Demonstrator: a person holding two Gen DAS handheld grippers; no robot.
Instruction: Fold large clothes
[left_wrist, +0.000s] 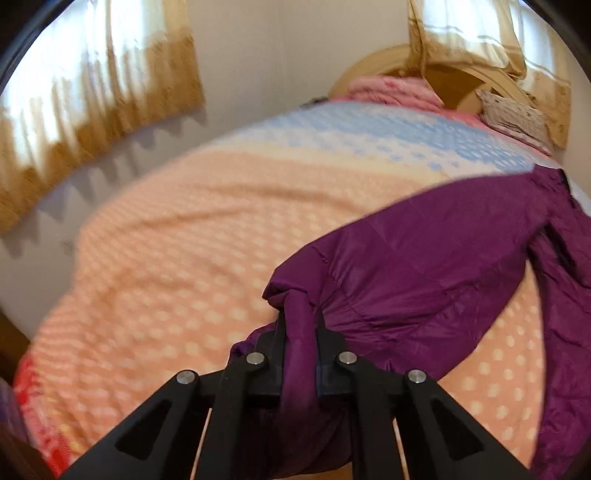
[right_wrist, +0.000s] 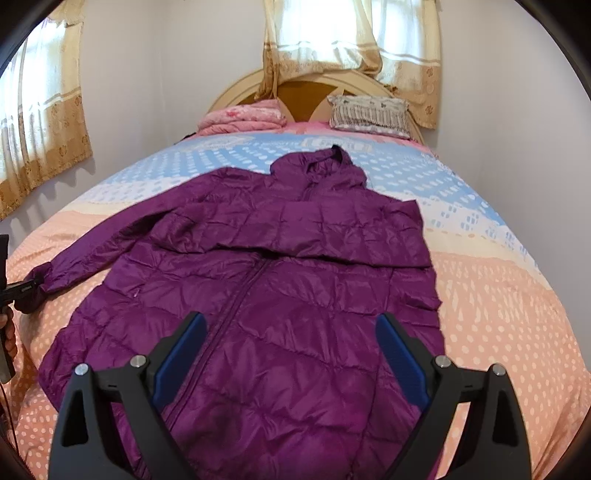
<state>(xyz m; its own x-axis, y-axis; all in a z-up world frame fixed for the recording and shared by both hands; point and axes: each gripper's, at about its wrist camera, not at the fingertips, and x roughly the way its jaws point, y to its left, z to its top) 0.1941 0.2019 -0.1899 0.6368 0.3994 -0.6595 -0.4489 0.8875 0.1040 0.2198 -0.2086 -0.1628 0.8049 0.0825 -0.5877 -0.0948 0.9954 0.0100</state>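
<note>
A purple quilted hooded jacket (right_wrist: 288, 295) lies front-up on the bed, zipper closed, hood toward the headboard. Its right sleeve is folded across the chest. Its left sleeve (right_wrist: 110, 240) stretches out to the left. My left gripper (left_wrist: 301, 321) is shut on the cuff of that sleeve (left_wrist: 295, 299) and holds it just above the bedspread; it also shows at the left edge of the right wrist view (right_wrist: 26, 286). My right gripper (right_wrist: 290, 325) is open and empty, hovering above the jacket's lower front, its blue pads (right_wrist: 181, 354) spread wide.
The bed carries a dotted peach, cream and blue bedspread (right_wrist: 498, 295). A folded pink blanket (right_wrist: 240, 116) and a striped pillow (right_wrist: 369, 110) lie by the wooden headboard (right_wrist: 306, 88). Curtained windows and walls flank the bed on the left (left_wrist: 92, 92) and behind.
</note>
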